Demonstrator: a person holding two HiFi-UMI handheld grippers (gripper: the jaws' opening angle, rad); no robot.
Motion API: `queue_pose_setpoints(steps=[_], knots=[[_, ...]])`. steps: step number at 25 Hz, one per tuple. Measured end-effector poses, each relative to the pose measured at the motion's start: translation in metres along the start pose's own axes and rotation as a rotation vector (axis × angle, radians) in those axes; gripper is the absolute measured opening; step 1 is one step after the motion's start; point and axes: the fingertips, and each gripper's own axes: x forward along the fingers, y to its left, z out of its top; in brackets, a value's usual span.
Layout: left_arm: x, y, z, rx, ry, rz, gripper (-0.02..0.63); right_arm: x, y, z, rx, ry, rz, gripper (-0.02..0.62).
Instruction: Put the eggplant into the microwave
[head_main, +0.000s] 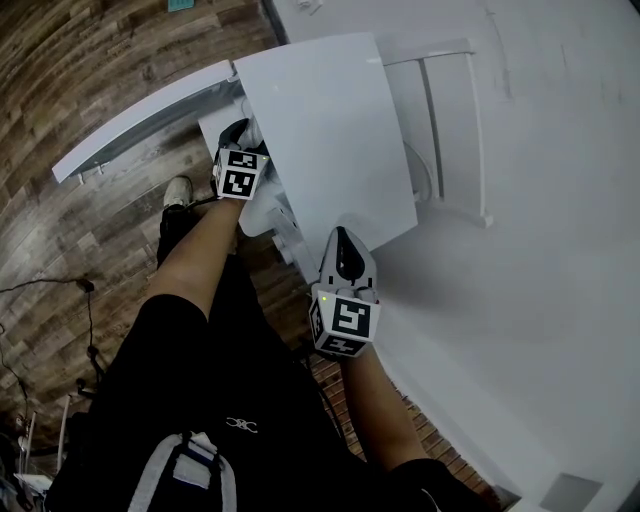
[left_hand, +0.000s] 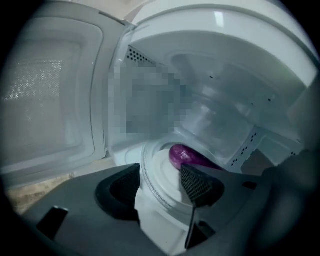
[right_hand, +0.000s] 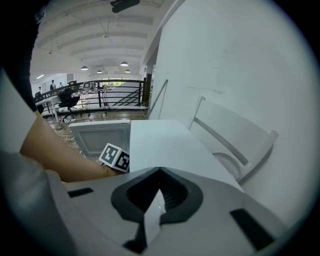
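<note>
Left gripper view is showing the left gripper (left_hand: 160, 174) released, the eggplant (left_hand: 187, 156) lying at two o'clock inside the microwave (left_hand: 225, 100), likely light, slick, best taken mid-body.

Head view: microwave (head_main: 330, 130) top centre on the counter (head_main: 520, 300), which fills the right of the frame; its door (head_main: 140, 118) is swung out to the upper left. Left gripper view: eggplant (left_hand: 187, 156) lies on the turntable (left_hand: 161, 162) inside the cavity, frame centre, just beyond the left gripper (left_hand: 158, 176).
</note>
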Motion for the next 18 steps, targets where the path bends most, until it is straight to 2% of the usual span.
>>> queue_pose_setpoints(steps=[2,3,4,5,7,10,14,18], knots=[[-0.012,0.007,0.005,-0.013,-0.001,0.008,0.239,0.001,0.001,0.003,0.012,-0.009,0.013,0.008],[-0.021,0.009,0.007,-0.004,0.006,0.013,0.158,0.001,0.002,0.006,0.022,-0.017,0.025,0.008],[-0.033,0.011,0.007,0.006,0.015,0.015,0.023,0.000,0.004,0.009,0.033,-0.029,0.040,0.008],[-0.046,0.011,0.007,0.007,0.021,0.011,0.000,-0.002,0.007,0.014,0.044,-0.044,0.055,0.008],[-0.077,0.010,0.013,-0.015,0.019,-0.007,0.000,-0.008,0.013,0.026,0.061,-0.084,0.080,0.008],[-0.131,0.014,0.041,-0.034,-0.036,-0.009,-0.002,-0.017,0.029,0.053,0.064,-0.163,0.117,0.008],[-0.210,-0.010,0.087,0.038,-0.094,0.005,-0.002,-0.042,0.043,0.087,0.030,-0.258,0.158,0.008],[-0.283,-0.053,0.137,0.103,-0.151,-0.006,-0.002,-0.068,0.046,0.111,0.032,-0.320,0.196,0.007]])
